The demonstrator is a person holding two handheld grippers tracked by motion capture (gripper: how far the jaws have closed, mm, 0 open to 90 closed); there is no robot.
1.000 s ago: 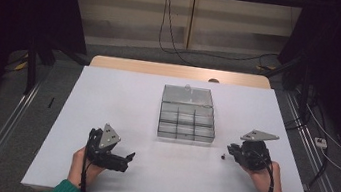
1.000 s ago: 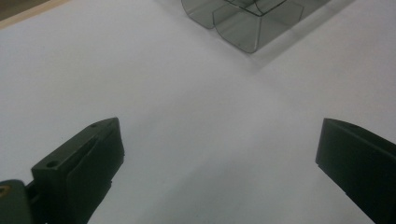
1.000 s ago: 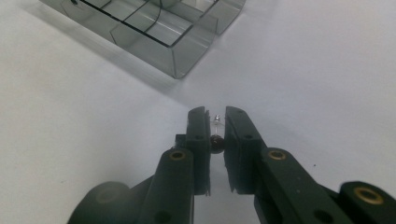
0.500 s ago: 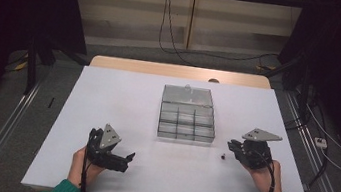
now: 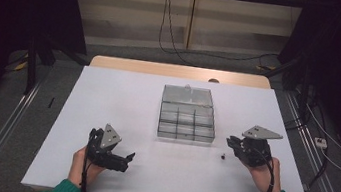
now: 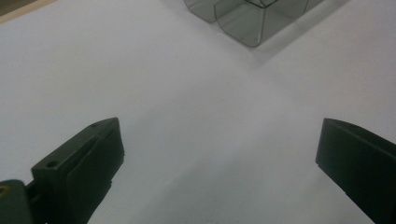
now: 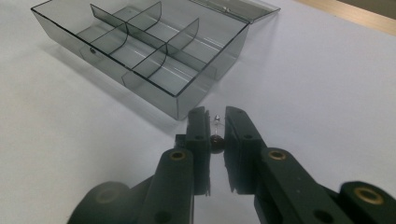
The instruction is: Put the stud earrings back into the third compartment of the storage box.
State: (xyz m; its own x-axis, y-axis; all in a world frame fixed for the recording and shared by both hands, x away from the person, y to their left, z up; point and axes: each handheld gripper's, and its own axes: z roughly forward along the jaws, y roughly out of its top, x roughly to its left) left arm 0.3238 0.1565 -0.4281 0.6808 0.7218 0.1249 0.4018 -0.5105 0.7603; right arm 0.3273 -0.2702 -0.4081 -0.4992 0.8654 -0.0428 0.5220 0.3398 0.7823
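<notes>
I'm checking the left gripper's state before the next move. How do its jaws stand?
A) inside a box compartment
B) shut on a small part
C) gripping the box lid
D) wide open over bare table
D: in the left gripper view, the left gripper has its jaws far apart, with bare white table between them.

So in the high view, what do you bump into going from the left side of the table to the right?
Left gripper → clear divided box → small dark thing on the table → right gripper.

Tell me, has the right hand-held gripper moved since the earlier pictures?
No. The right hand-held gripper sits at the same spot right of the clear compartment box, beside the small dark part.
</notes>
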